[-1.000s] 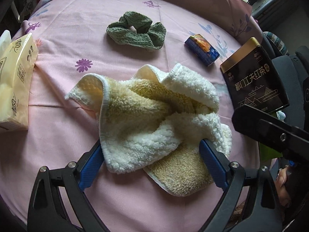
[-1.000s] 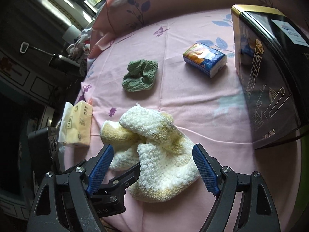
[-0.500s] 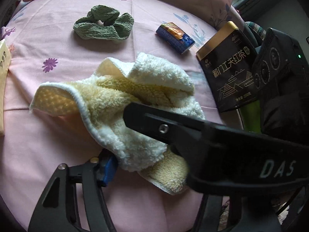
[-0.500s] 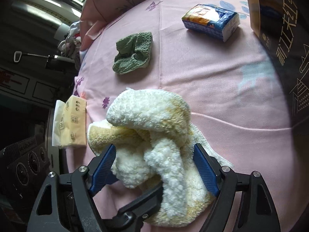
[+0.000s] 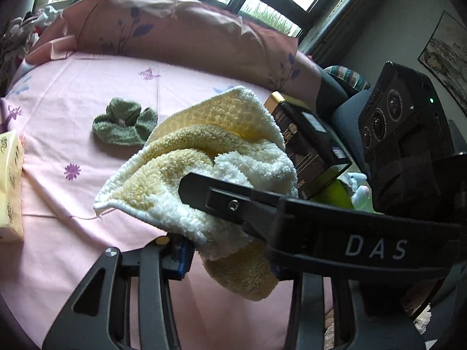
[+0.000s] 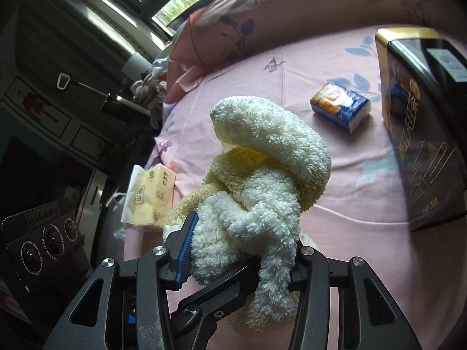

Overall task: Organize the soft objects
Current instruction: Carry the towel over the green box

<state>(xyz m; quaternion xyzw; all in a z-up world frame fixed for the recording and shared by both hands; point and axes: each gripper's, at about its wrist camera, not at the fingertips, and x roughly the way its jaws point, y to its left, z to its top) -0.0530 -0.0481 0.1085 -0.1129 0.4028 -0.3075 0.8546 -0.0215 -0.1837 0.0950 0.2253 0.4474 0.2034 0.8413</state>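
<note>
Both grippers have hold of the fluffy towel [image 6: 262,192]. It is cream and yellow, all bunched up, and it hangs just above the pink bed sheet [image 5: 87,93].

The right gripper [image 6: 239,250] has its jaws pulled in close, pinching a fat wad of the towel between the blue pads [image 6: 185,248]. The left gripper [image 5: 230,259] has its jaws squeezed on the low edge of the same towel. Only one of its blue pads shows, because the right gripper's black finger crosses in front.

The green cloth [image 5: 125,125] lies past the towel, on the sheet, near the pillow [image 5: 175,29]. The small blue packet [image 6: 340,110] sits beyond the towel too, next to the black box [image 6: 423,134]. The yellow tissue pack [image 6: 151,195] is off to the towel's left side.

This looks like the step where the towel is picked up so it can be sorted. Next, the two grippers likely need to move apart to pull the towel flat, or carry it to its spot. They must hold tight, since the floppy towel could slip out or droop onto the sheet.
</note>
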